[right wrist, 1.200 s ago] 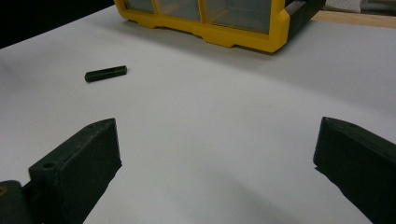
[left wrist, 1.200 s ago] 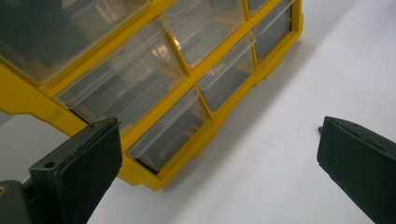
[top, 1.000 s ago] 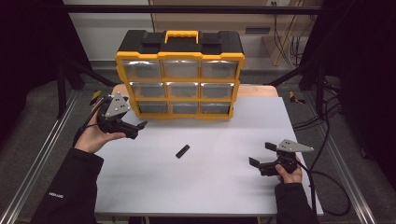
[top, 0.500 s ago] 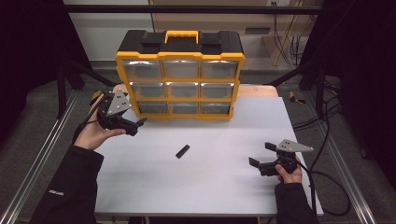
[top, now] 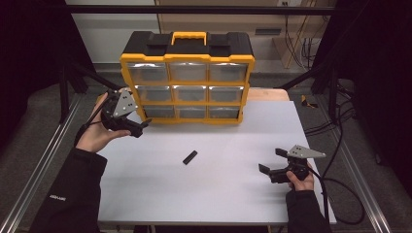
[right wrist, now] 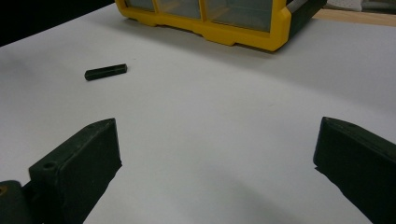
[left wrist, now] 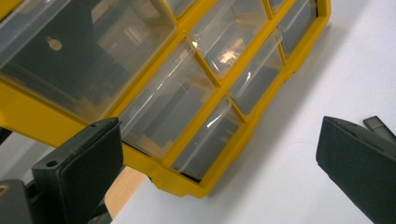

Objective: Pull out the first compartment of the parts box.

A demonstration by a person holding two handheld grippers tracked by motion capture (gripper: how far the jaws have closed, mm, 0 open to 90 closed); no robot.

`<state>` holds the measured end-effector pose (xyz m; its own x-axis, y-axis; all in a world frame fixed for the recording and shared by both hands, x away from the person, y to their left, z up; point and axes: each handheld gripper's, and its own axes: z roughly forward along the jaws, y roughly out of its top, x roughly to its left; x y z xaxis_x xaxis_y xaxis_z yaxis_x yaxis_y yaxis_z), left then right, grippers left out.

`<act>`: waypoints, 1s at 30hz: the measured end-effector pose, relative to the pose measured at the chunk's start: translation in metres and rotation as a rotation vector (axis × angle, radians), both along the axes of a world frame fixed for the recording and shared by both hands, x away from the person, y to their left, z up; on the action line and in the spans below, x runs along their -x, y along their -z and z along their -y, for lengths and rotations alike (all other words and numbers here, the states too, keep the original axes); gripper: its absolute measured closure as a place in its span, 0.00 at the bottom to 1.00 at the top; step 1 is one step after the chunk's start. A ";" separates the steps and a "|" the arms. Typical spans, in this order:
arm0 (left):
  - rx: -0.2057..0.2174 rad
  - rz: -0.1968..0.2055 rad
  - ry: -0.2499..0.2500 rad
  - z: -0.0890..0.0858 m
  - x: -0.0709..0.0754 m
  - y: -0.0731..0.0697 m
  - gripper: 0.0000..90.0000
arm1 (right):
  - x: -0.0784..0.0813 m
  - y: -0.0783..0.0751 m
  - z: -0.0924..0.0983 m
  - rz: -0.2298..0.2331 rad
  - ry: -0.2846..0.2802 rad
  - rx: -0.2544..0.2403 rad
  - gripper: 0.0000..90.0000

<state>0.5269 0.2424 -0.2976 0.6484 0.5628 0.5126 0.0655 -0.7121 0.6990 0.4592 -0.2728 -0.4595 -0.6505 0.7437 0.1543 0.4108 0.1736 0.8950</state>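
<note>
- I judge the work is at its very beginning: the small black bar (top: 190, 157) lies untouched on the white table (top: 214, 194), about in the middle, and nothing is held by any gripper.
- All nine clear drawers of the yellow drawer box (top: 187, 82) look closed, so I think opening a drawer and putting the bar in is all left to do, if that is the aim.
- My left gripper (top: 136, 127) is raised beside the lower left corner of the box, near the bottom row of drawers. Its jaws stand wide apart and are empty. In the left gripper view the box appears tilted, so the hand is turned, and the jaws point at the lower drawers (left wrist: 205, 140).
- The left hand (top: 97, 131) holds its gripper above the table edge, with the forearm coming from the lower left.
- My right gripper (top: 270, 160) stays low near the right front of the table, well apart from the bar. Its jaws are also wide apart, with nothing between them.
- In the right gripper view the bar (right wrist: 105, 72) lies far ahead to the left, and the box (right wrist: 219, 23) stands behind it.
</note>
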 end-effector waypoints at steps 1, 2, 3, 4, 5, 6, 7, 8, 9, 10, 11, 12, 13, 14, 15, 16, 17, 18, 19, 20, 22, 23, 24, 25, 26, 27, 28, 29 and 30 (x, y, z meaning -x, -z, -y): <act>-0.001 0.004 0.002 0.000 0.000 -0.001 0.01 | 0.000 0.000 0.000 0.000 -0.001 0.000 0.01; -0.003 0.008 0.004 0.000 -0.001 -0.001 0.01 | 0.000 0.000 0.000 -0.002 -0.002 -0.001 0.01; -0.009 0.012 0.007 0.001 -0.002 -0.002 0.01 | 0.000 0.000 0.000 -0.002 -0.001 0.000 0.01; -0.009 0.012 0.007 0.001 -0.002 -0.002 0.01 | 0.000 0.000 0.000 -0.002 -0.002 0.000 0.01; -0.016 0.016 0.010 0.001 -0.002 -0.003 0.01 | 0.000 0.000 0.000 -0.002 -0.001 0.000 0.01; -0.019 0.019 0.012 0.002 -0.003 -0.003 0.01 | 0.000 0.000 0.000 -0.001 -0.001 0.000 0.01; -0.025 0.022 0.014 0.002 -0.004 -0.004 0.01 | 0.000 0.000 0.000 -0.002 -0.002 -0.001 0.01; -0.034 0.026 0.017 0.003 -0.004 -0.005 0.01 | 0.000 0.000 0.000 -0.002 -0.002 -0.001 0.01; -0.036 0.029 0.018 0.003 -0.005 -0.005 0.01 | 0.000 0.000 0.000 -0.001 -0.001 0.000 0.01; -0.040 0.034 0.019 0.004 -0.005 -0.006 0.01 | 0.000 0.000 0.000 -0.001 0.000 0.001 0.01; -0.043 0.038 0.022 0.004 -0.005 -0.007 0.01 | 0.000 0.000 0.000 -0.001 0.000 0.001 0.01; -0.044 0.041 0.024 0.005 -0.006 -0.008 0.01 | 0.000 0.000 0.000 -0.001 0.000 0.001 0.01; -0.053 0.049 0.028 0.006 -0.006 -0.009 0.01 | 0.000 0.000 0.000 -0.002 -0.001 0.000 0.01; -0.061 0.053 0.031 0.007 -0.007 -0.010 0.01 | 0.000 0.000 0.000 -0.001 -0.001 0.000 0.01; -0.061 0.053 0.031 0.007 -0.007 -0.010 0.01 | 0.000 0.000 0.000 0.000 0.000 0.001 0.01; -0.067 0.057 0.033 0.008 -0.007 -0.010 0.01 | 0.000 0.000 0.000 0.000 0.000 0.001 0.01; -0.072 0.061 0.036 0.008 -0.008 -0.010 0.01 | 0.000 0.000 0.000 0.000 0.000 0.001 0.01; -0.081 0.066 0.038 0.009 -0.009 -0.011 0.01 | 0.000 0.000 0.000 0.002 0.000 0.001 0.01; -0.086 0.072 0.041 0.010 -0.010 -0.012 0.01 | 0.000 0.000 0.000 0.000 0.000 0.001 0.01; -0.086 0.072 0.041 0.010 -0.010 -0.012 0.01 | 0.000 0.000 0.000 0.000 0.000 0.001 0.01; -0.107 0.084 0.043 0.012 -0.011 -0.013 0.01 | 0.000 0.000 0.000 -0.001 0.000 0.001 0.01; -0.107 0.084 0.043 0.012 -0.011 -0.013 0.01 | 0.000 0.000 0.000 0.000 0.000 0.001 0.01; -0.117 0.092 0.044 0.013 -0.012 -0.013 0.01 | 0.000 0.000 0.000 0.000 0.001 0.001 0.01; -0.122 0.096 0.044 0.013 -0.013 -0.014 0.01 | 0.000 0.000 0.000 0.002 0.000 0.001 0.01; -0.129 0.099 0.045 0.013 -0.013 -0.014 0.01 | 0.000 0.000 0.000 -0.001 0.001 0.001 0.01; -0.129 0.099 0.045 0.013 -0.013 -0.014 0.01 | 0.000 0.000 0.000 -0.001 0.001 0.001 0.01; -0.135 0.102 0.047 0.014 -0.014 -0.015 0.01 | 0.000 0.000 0.000 0.000 0.001 0.002 0.01; -0.140 0.107 0.047 0.014 -0.014 -0.015 0.01 | 0.000 0.000 0.000 0.000 0.001 0.001 0.01; -0.149 0.113 0.048 0.014 -0.015 -0.016 0.01 | 0.000 0.000 0.000 0.000 0.000 0.001 0.01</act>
<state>0.5420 0.2287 -0.2817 0.6066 0.4450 0.6587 -0.0439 -0.8086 0.5867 0.4592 -0.2727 -0.4596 -0.6502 0.7441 0.1533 0.4108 0.1746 0.8949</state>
